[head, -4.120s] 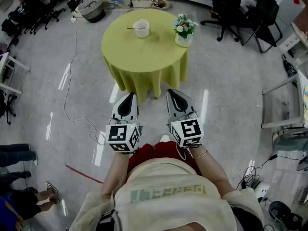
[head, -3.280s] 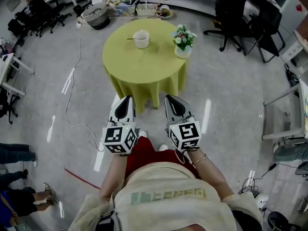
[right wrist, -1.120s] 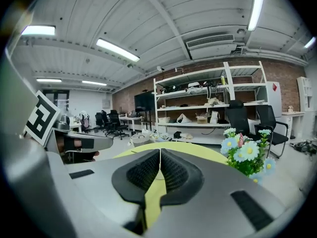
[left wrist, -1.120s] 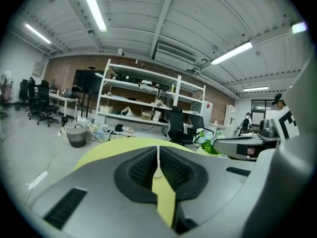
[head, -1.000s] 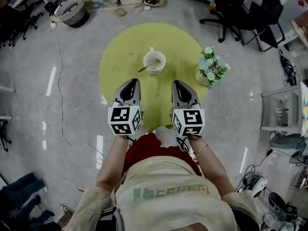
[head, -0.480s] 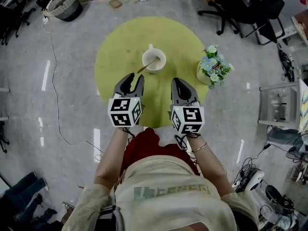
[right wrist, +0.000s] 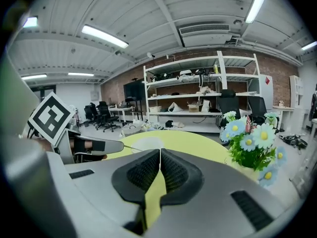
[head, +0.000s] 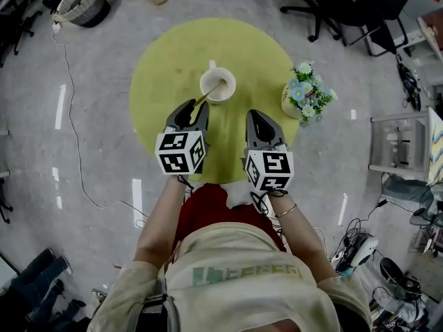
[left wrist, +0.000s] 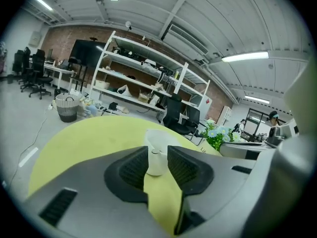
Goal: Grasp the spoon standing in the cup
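A white cup (head: 217,85) stands near the middle of the round yellow-green table (head: 166,68). A spoon (head: 205,97) leans out of it toward the lower left. My left gripper (head: 192,108) is open, and the end of the spoon handle lies right at its fingertips. In the left gripper view the cup (left wrist: 157,152) shows in the gap of the left gripper (left wrist: 157,157), with the spoon end (left wrist: 154,151) in front of it. My right gripper (head: 257,116) is shut and empty, over the table right of the cup. The right gripper view shows the right gripper (right wrist: 159,152), the cup (right wrist: 143,144) and the left gripper (right wrist: 94,147).
A pot of blue and white flowers (head: 306,94) stands at the table's right edge, close to the right gripper. On the floor around are a wicker basket (head: 79,5), office chairs (head: 332,5), a cable (head: 69,116) and a metal rack (head: 401,151).
The person has walked up to the table. In the last second the left gripper opened and moved forward to the spoon handle. The right gripper stayed shut beside it.
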The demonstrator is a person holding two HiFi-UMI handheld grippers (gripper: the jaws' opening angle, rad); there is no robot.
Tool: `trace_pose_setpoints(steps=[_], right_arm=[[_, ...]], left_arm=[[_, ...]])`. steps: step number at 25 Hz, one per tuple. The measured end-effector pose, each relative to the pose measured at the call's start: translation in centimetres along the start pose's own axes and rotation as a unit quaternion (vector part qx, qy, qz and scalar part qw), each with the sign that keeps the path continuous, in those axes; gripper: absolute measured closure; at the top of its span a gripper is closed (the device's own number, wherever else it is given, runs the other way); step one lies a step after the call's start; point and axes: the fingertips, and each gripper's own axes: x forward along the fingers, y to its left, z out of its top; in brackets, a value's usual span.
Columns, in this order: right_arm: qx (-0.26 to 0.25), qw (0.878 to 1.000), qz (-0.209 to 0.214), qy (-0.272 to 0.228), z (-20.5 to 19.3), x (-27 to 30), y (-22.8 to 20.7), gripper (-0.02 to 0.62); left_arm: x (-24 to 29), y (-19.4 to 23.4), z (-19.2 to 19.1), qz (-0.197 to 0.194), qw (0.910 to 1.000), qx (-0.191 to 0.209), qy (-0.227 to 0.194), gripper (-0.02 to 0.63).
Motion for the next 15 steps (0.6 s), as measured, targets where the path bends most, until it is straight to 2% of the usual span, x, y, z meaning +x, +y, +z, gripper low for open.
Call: trace_pose_setpoints(steps=[9, 15], right_arm=[[0.004, 1.0, -0.001, 0.016, -0.9, 1.6, -0.4, 0.558], [0.007, 1.0, 0.0, 0.022, -1.4, 1.8, -0.5, 0.558]], left_arm=[[1.8, 0.7, 0.2, 0.001, 0.9999, -0.01, 0.005, 0.485], [2.0, 0.9, 0.0, 0.002, 0.9999, -0.009, 0.007, 0.522]])
